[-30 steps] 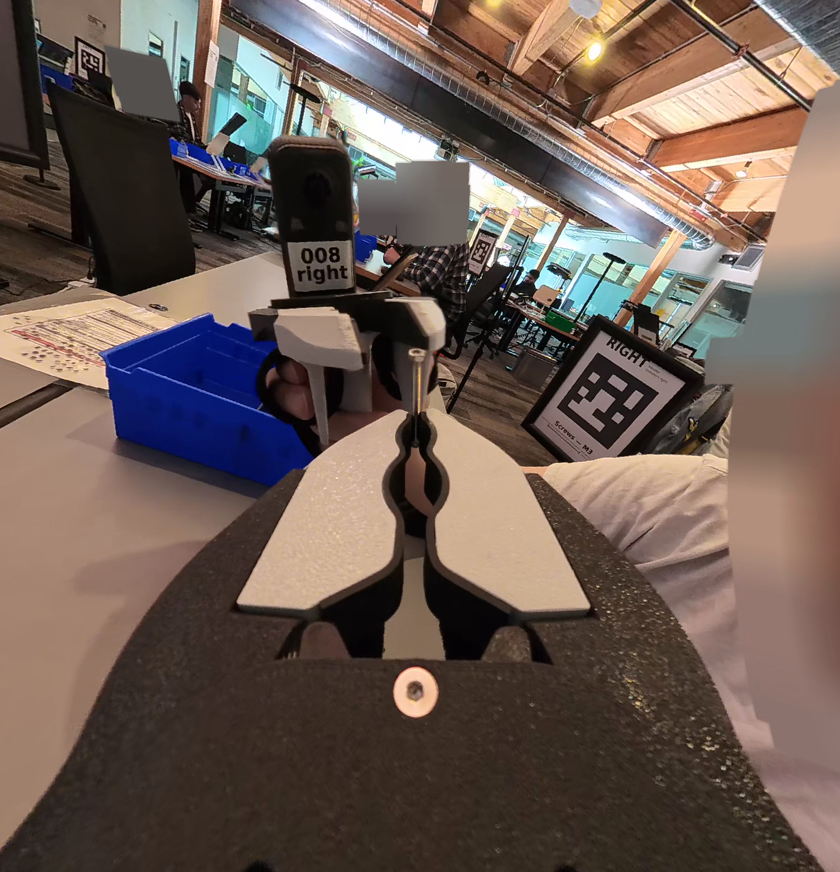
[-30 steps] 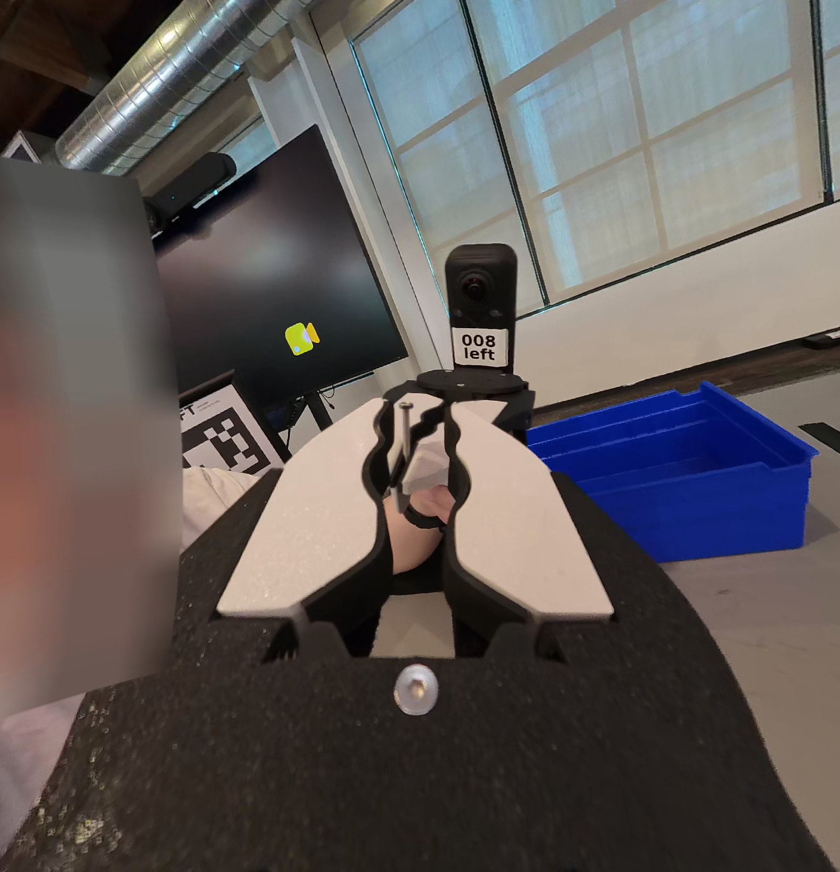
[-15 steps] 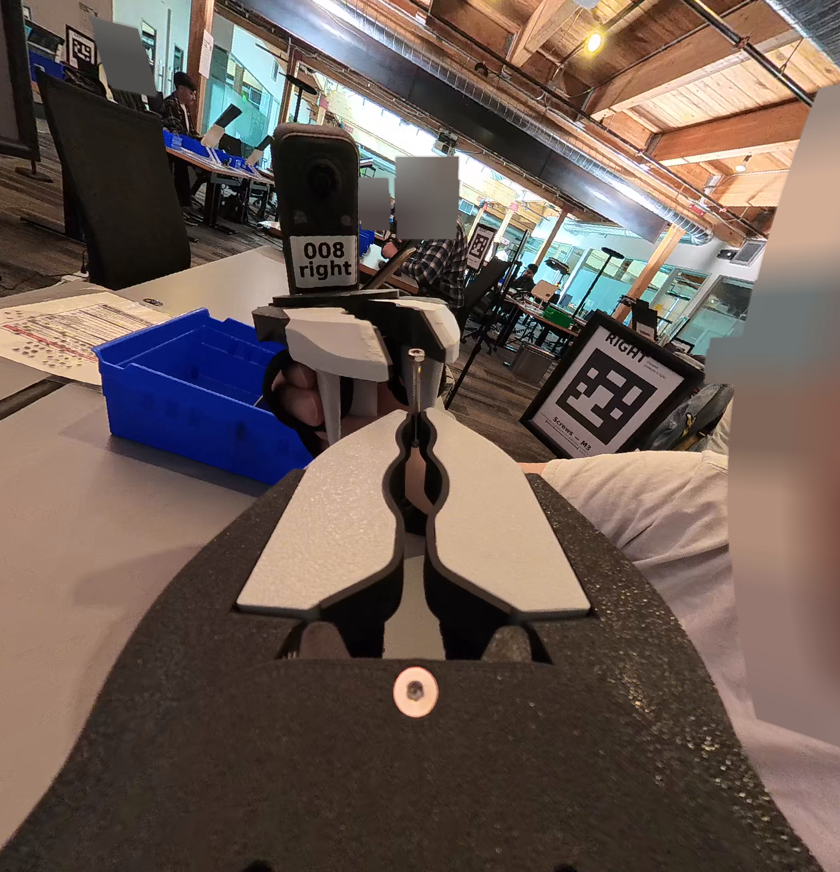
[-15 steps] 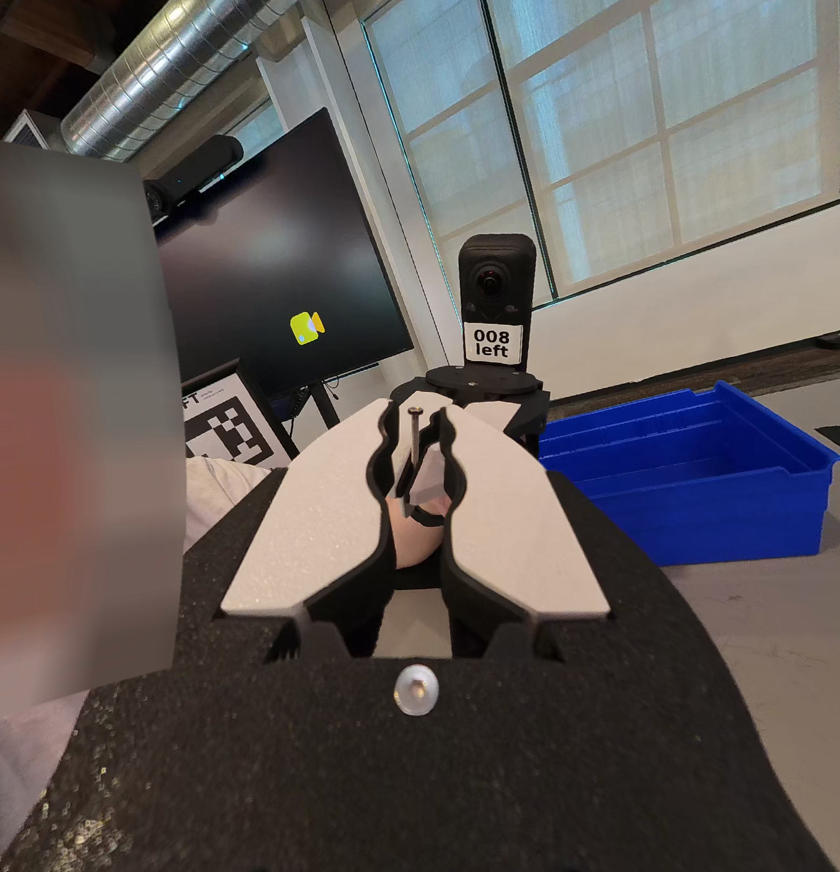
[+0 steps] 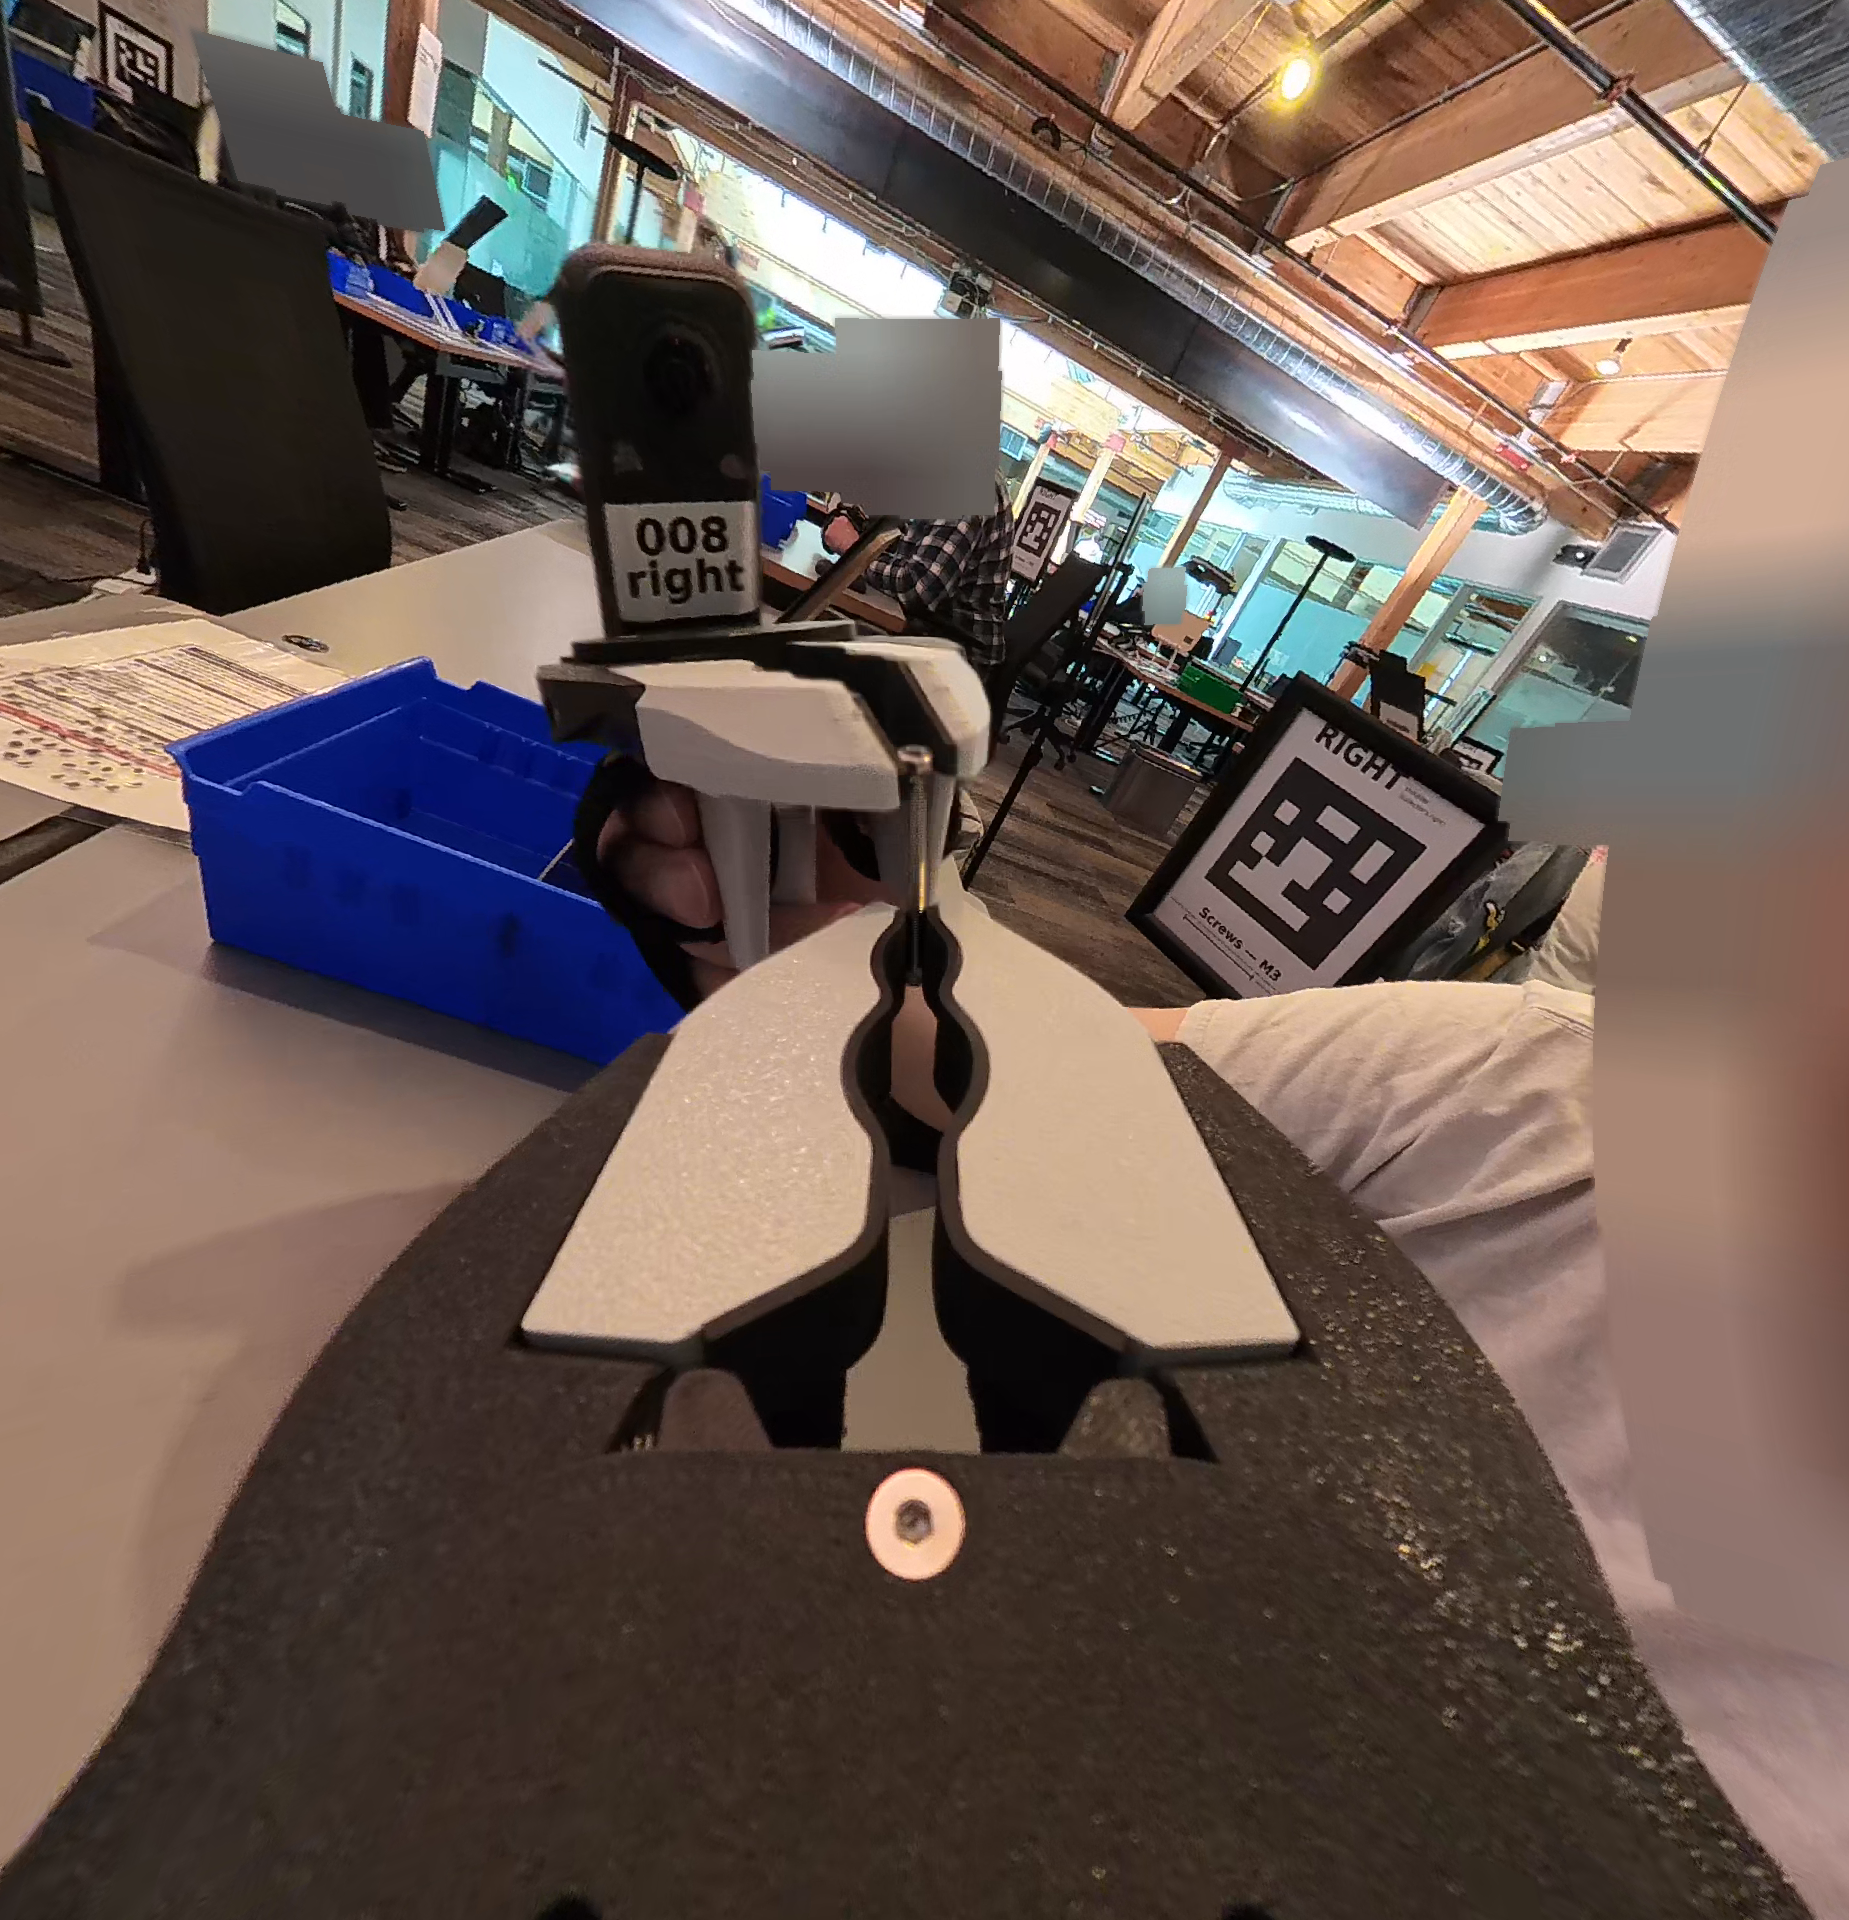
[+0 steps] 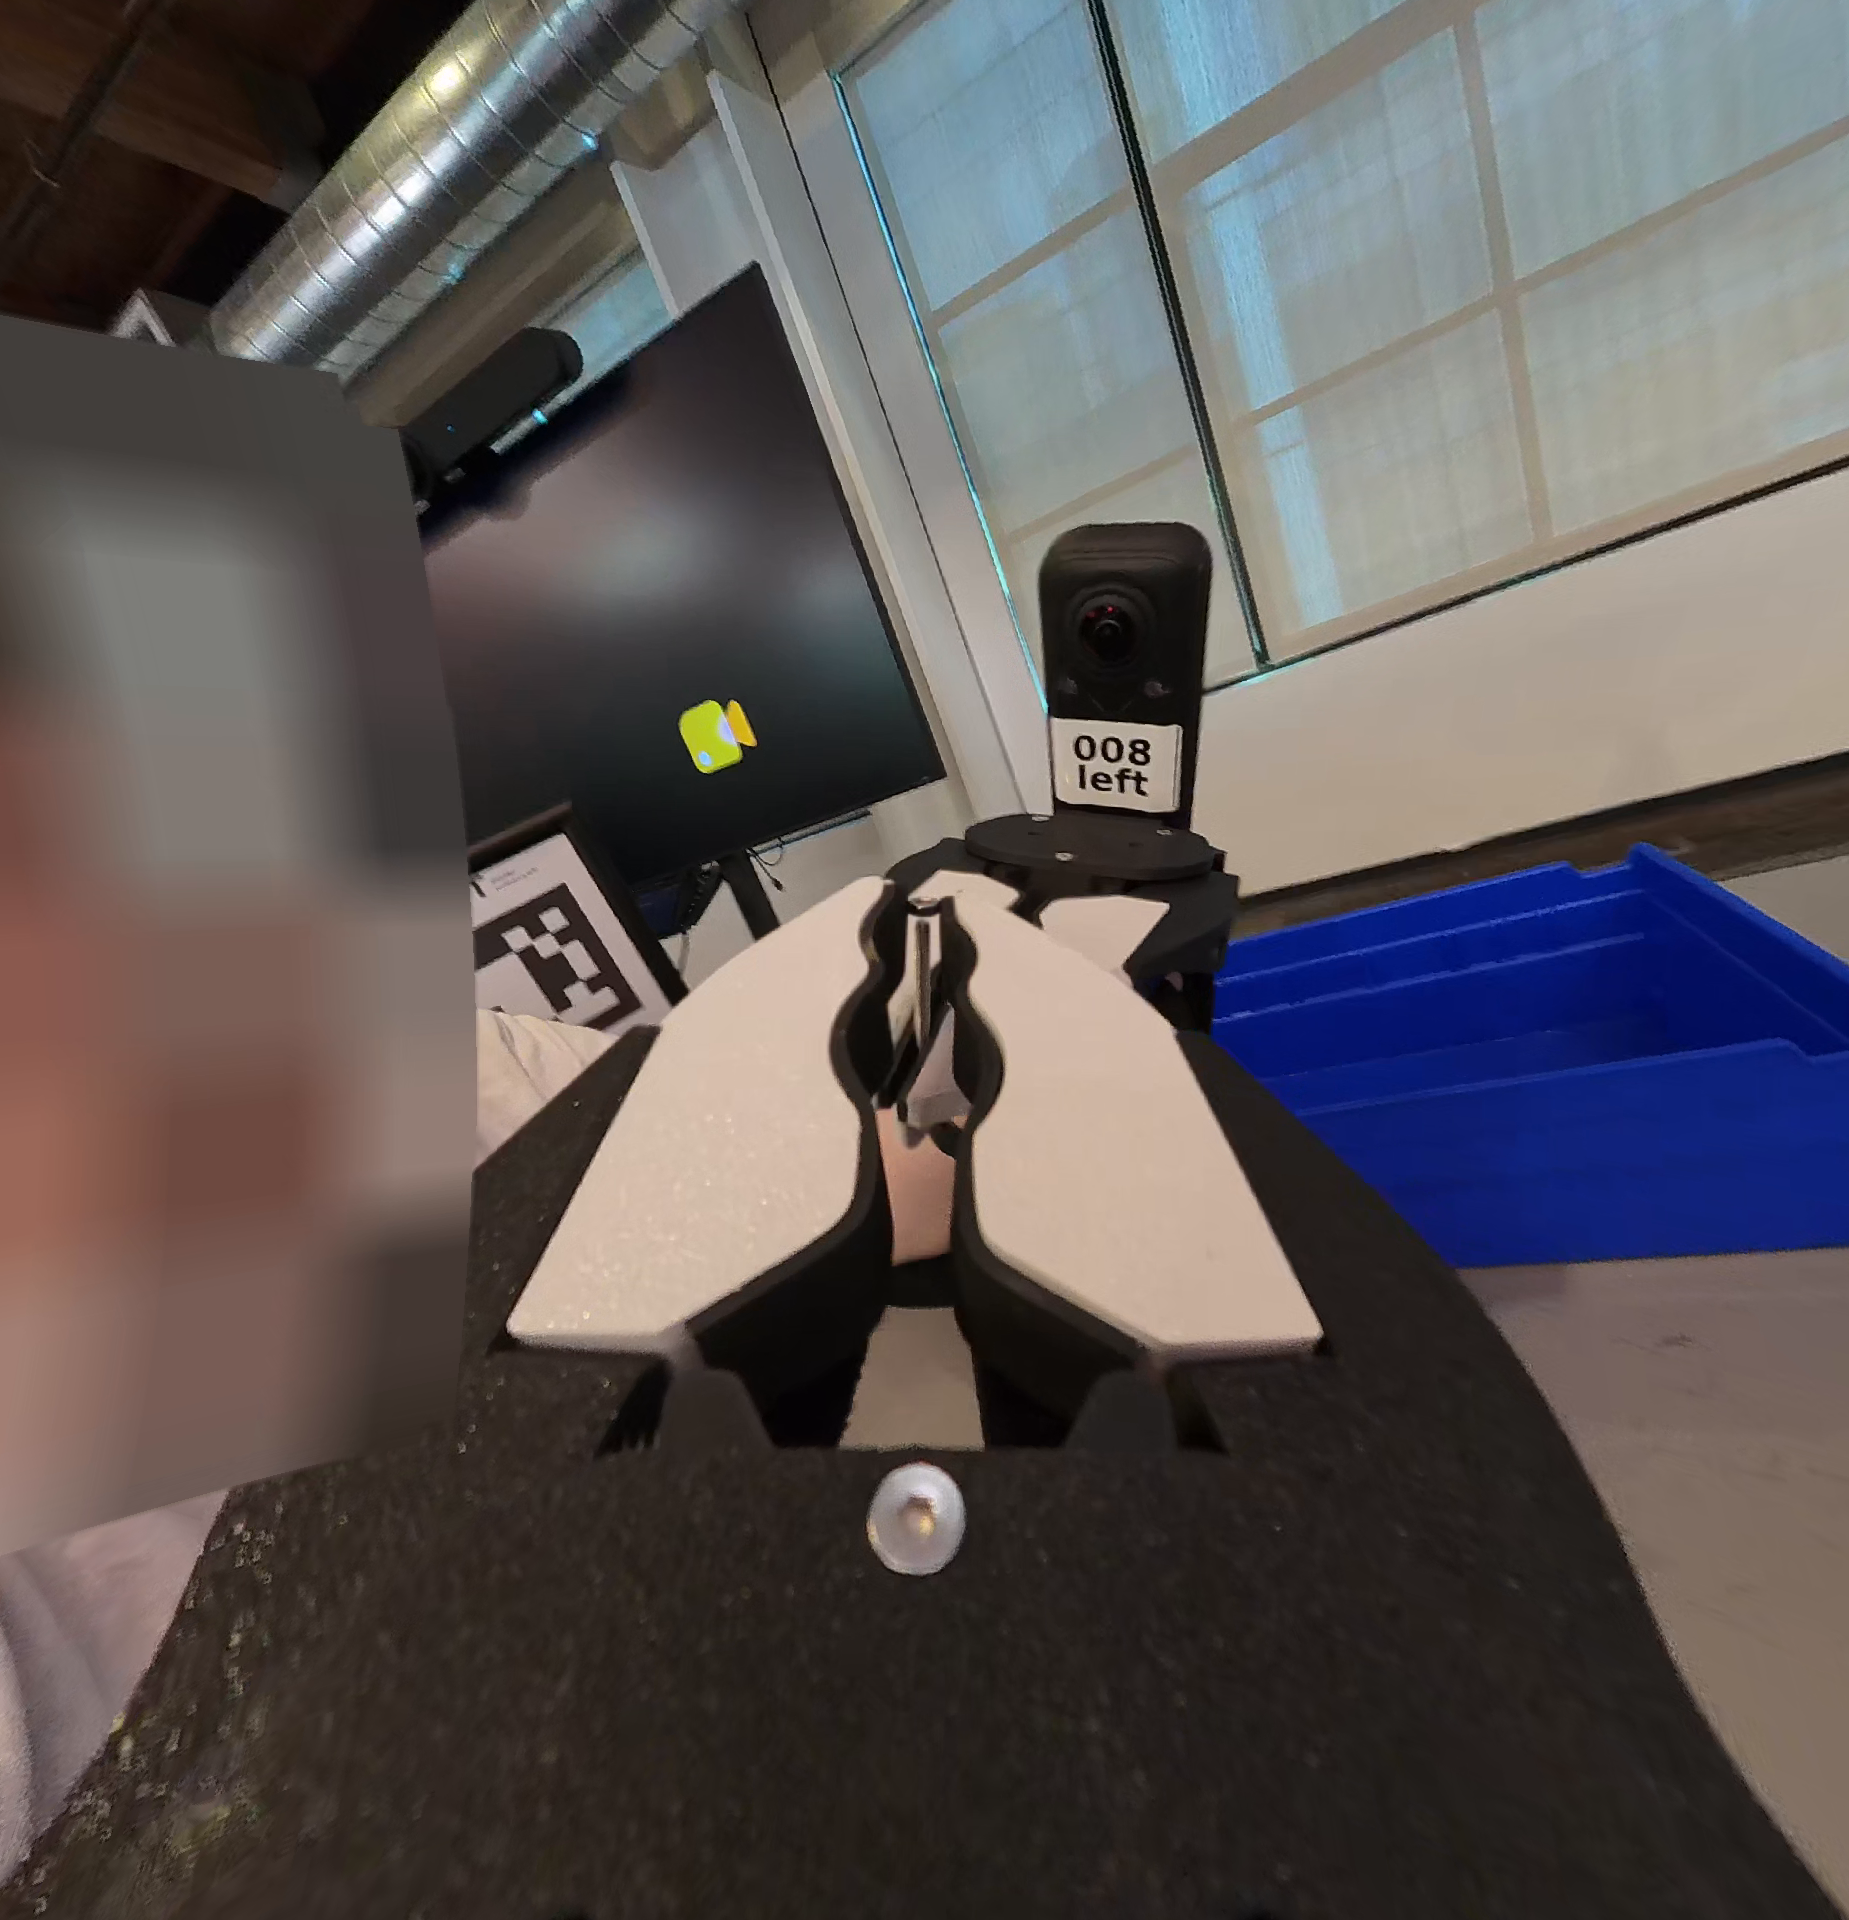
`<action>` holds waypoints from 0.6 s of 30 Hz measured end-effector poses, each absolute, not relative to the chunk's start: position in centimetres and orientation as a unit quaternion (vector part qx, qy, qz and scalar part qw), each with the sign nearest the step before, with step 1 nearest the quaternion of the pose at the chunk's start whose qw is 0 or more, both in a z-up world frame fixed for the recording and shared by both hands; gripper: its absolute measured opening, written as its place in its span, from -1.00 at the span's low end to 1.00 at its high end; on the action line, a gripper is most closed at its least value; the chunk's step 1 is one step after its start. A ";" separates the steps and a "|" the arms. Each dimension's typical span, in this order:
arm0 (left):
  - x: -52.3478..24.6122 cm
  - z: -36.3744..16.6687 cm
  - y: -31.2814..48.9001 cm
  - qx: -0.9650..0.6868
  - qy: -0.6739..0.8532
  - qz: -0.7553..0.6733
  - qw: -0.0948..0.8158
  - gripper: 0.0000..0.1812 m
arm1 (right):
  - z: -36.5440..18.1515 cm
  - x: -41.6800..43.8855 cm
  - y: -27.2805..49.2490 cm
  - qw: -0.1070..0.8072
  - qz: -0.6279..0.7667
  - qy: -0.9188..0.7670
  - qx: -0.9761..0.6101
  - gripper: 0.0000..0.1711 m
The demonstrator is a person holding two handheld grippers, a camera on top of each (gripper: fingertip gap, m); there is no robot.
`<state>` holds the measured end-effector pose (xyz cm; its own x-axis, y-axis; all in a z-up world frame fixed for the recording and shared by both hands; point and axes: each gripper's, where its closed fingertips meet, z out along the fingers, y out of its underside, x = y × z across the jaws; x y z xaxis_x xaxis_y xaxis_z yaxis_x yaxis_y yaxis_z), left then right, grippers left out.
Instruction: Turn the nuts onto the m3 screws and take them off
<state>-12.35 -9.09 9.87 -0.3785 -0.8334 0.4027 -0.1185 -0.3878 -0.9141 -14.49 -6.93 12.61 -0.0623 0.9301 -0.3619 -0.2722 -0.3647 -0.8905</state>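
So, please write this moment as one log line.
left gripper: shut on screw | right gripper: shut, hold unclear | blue bin: behind

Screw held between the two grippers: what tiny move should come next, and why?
Probably a small twist of the right gripper around the screw, with the left gripper holding firm. Both are shut on the upright screw, left at its lower end, right near its head. No nut shows; it may be hidden in a grip.
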 end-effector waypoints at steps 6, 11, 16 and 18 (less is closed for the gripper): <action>-12.2 9.7 -9.7 -0.485 0.494 -0.676 0.253 -0.98 | 13.3 -13.2 -6.7 0.443 0.697 -0.302 -0.476 -0.93; -12.5 9.9 -9.2 -0.490 0.493 -0.665 0.273 -0.98 | 13.2 -10.4 -6.4 0.472 0.588 -0.344 -0.560 -0.93; -13.0 10.7 -9.6 -0.481 0.498 -0.666 0.277 -0.99 | 5.7 1.7 -7.0 0.400 0.224 -0.380 -0.804 -0.93; -13.0 10.7 -9.7 -0.479 0.502 -0.664 0.278 -0.99 | 1.1 7.0 -8.9 0.298 0.146 -0.354 -0.875 -0.93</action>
<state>-12.97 -9.74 10.74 -0.3864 -0.8503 0.3573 -0.1125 -0.3410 -0.9333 7.01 -8.95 1.10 0.7070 0.7057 -0.0453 0.5314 -0.5725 -0.6245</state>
